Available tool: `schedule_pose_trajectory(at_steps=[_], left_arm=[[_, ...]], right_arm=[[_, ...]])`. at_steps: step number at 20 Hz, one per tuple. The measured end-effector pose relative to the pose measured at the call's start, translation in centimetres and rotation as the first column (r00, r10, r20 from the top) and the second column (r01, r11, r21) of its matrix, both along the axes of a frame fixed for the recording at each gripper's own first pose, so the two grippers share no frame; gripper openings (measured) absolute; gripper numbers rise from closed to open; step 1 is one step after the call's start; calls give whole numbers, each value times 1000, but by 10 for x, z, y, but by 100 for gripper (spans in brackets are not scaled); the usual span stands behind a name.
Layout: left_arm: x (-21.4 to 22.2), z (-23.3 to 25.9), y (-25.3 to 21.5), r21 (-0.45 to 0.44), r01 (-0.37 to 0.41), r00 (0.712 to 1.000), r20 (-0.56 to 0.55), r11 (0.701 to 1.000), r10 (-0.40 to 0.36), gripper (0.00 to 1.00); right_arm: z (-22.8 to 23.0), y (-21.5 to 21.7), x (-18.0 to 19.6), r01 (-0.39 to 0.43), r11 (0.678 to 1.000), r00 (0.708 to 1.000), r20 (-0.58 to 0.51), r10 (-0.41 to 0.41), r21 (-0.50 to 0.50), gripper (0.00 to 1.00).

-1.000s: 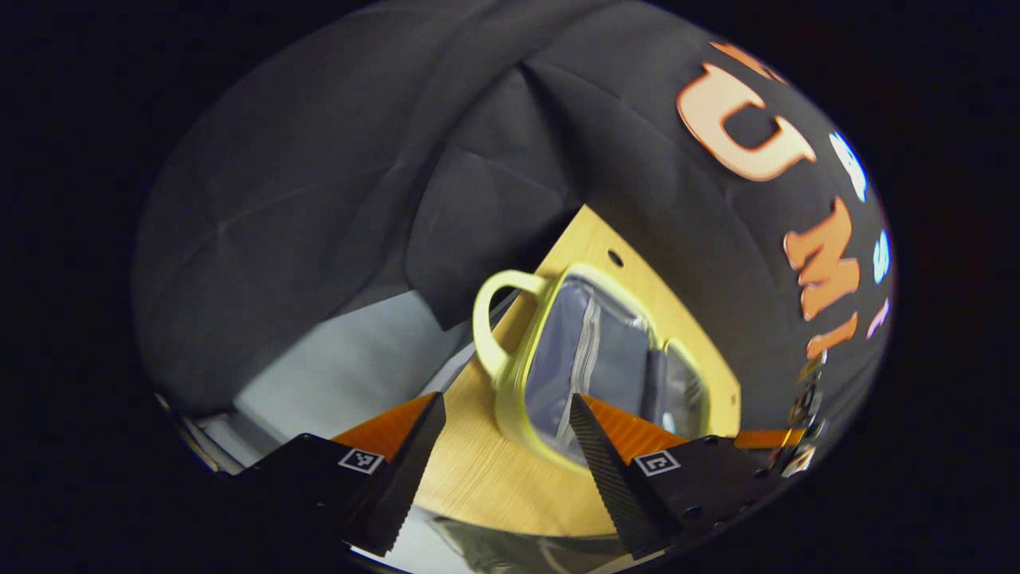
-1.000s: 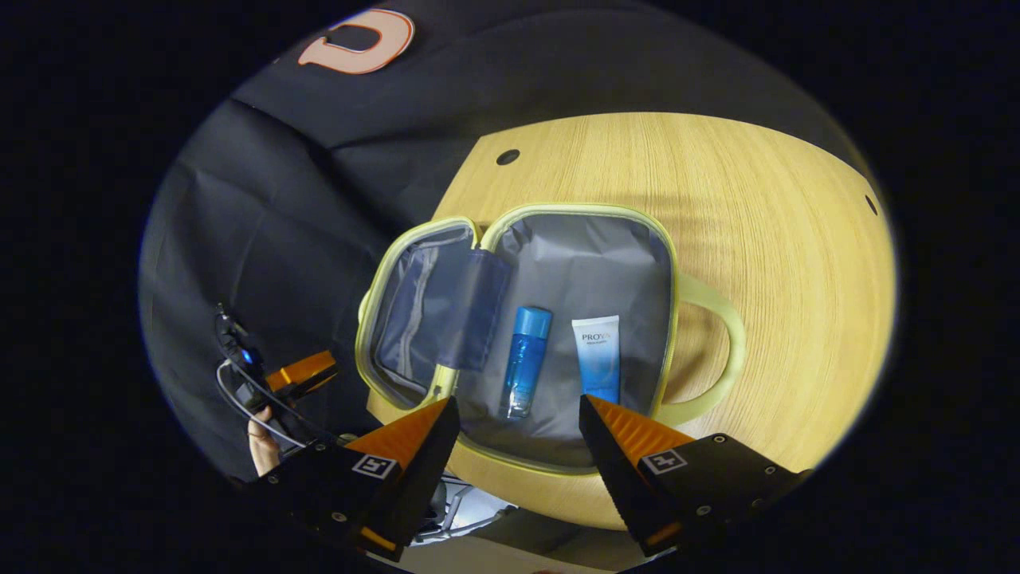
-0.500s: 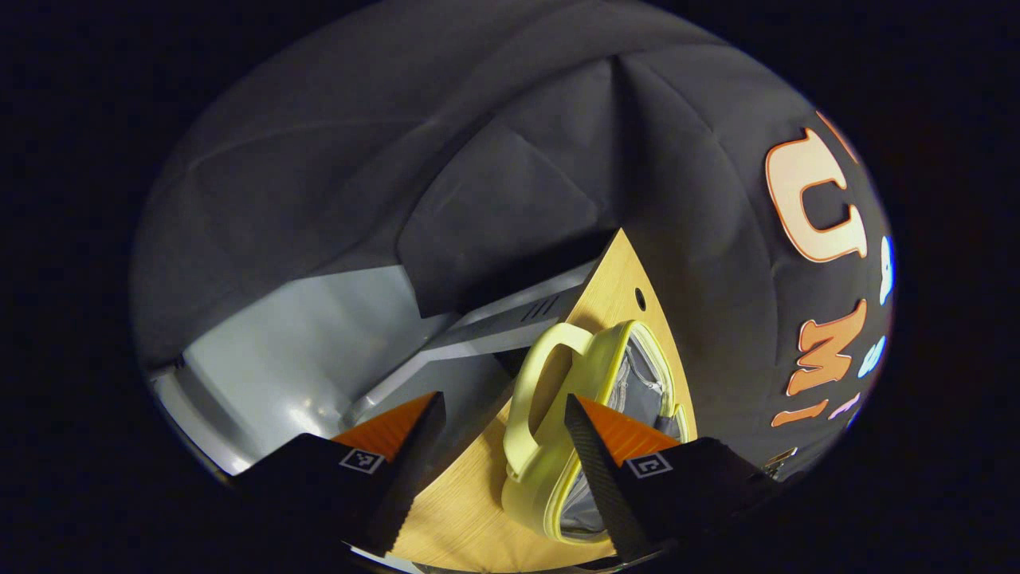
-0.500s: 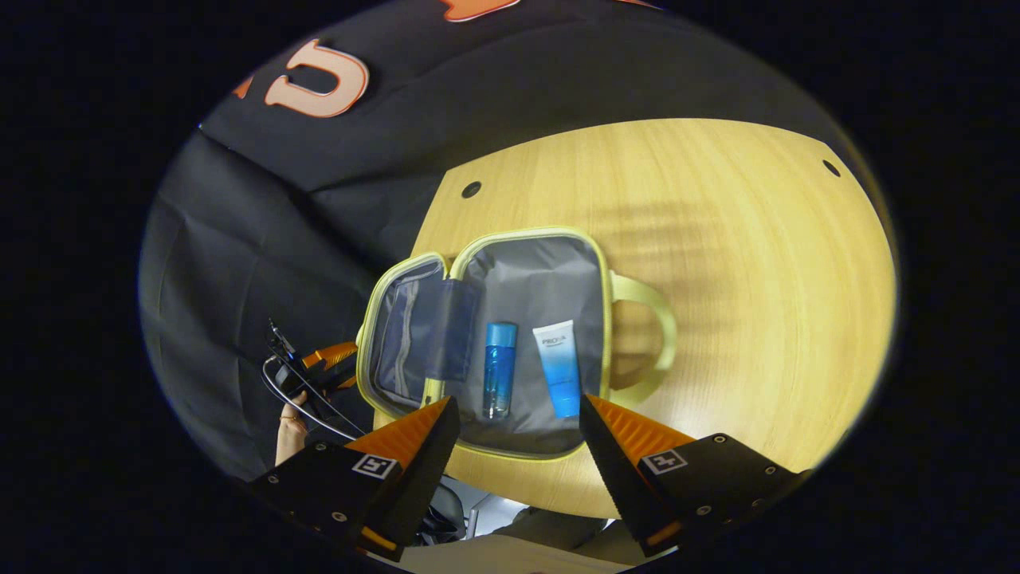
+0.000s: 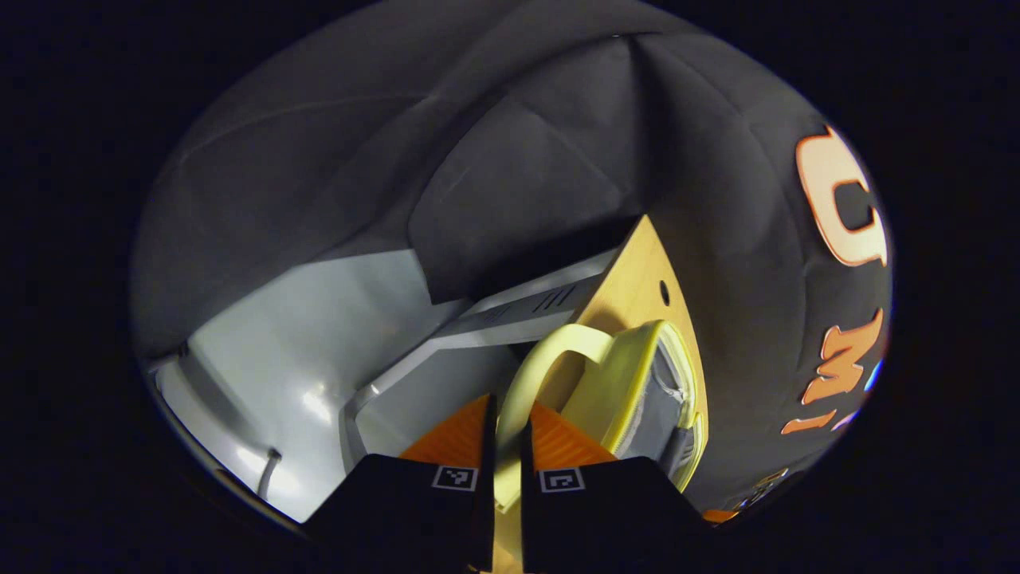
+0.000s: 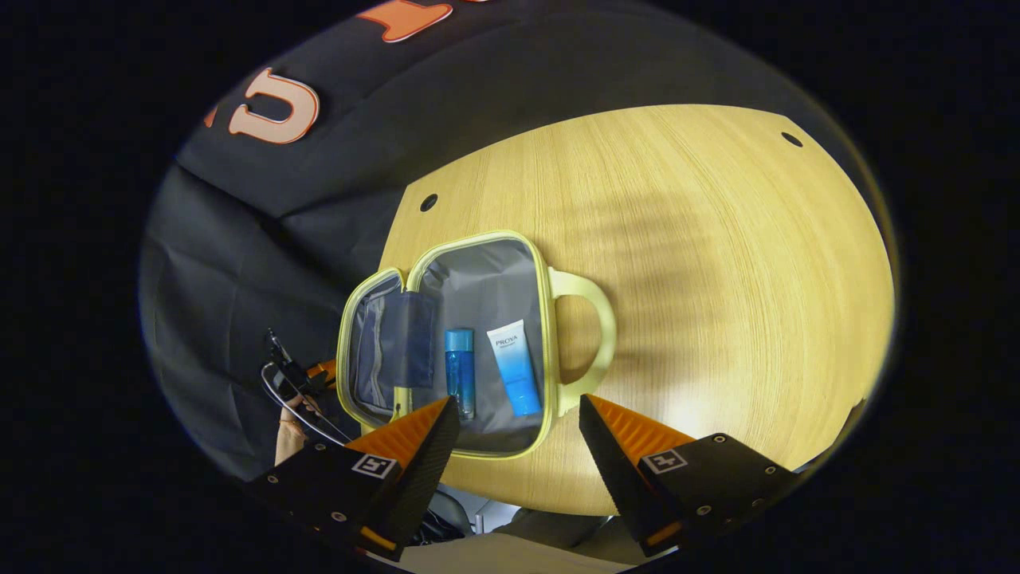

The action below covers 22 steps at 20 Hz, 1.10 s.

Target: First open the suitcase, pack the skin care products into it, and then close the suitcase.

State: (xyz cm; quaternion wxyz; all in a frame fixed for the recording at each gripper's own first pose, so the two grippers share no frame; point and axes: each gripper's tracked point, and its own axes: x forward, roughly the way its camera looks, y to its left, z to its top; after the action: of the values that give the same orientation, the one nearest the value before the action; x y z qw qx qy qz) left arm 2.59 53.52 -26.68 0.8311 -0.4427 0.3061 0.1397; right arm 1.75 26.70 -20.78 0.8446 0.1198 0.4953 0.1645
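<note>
Left gripper (image 5: 504, 446) nearly closed; right gripper (image 6: 518, 434) spread wide.

Matt wood-grain table (image 6: 677, 239); suitcase (image 6: 486, 287) lining seemingly smooth grey cloth.

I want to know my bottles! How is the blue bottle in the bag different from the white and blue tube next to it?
The blue bottle is blue all over and see-through, with a round cap; the tube is white at one end, fading to blue, and looks flat. The bottle lies nearer the bag's hinge, the tube nearer the handle. Both lie side by side inside the open yellow bag.
</note>
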Motion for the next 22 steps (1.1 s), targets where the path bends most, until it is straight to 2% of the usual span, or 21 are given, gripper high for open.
schedule_pose_trajectory(at_steps=[2,7,9,11,14,16,20,22], left_arm=[[0,29,-6,105,34,999,-11,994,-33,6],[-2,153,-46,287,93,987,96,953,-125,5],[-8,211,-77,335,126,972,149,934,-184,5],[-9,245,-114,396,158,958,158,905,-237,5],[-1,283,-200,483,230,935,131,845,-330,5],[4,303,-258,525,266,917,121,809,-380,5],[21,296,-338,613,312,908,34,726,-419,5],[28,289,-375,621,341,898,6,706,-439,5]], right_arm=[[4,-2,7,17,1000,1000,26,-17,14,96],[24,-18,24,20,999,996,91,-23,28,96],[32,-20,28,2,999,992,128,-8,48,96],[41,-29,27,-26,998,988,155,17,61,96],[56,-55,27,-80,994,974,219,62,74,95],[63,-86,34,-83,995,961,269,66,52,96],[85,-153,44,-70,998,936,346,63,8,96],[87,-178,45,-58,998,929,366,55,-2,96]])
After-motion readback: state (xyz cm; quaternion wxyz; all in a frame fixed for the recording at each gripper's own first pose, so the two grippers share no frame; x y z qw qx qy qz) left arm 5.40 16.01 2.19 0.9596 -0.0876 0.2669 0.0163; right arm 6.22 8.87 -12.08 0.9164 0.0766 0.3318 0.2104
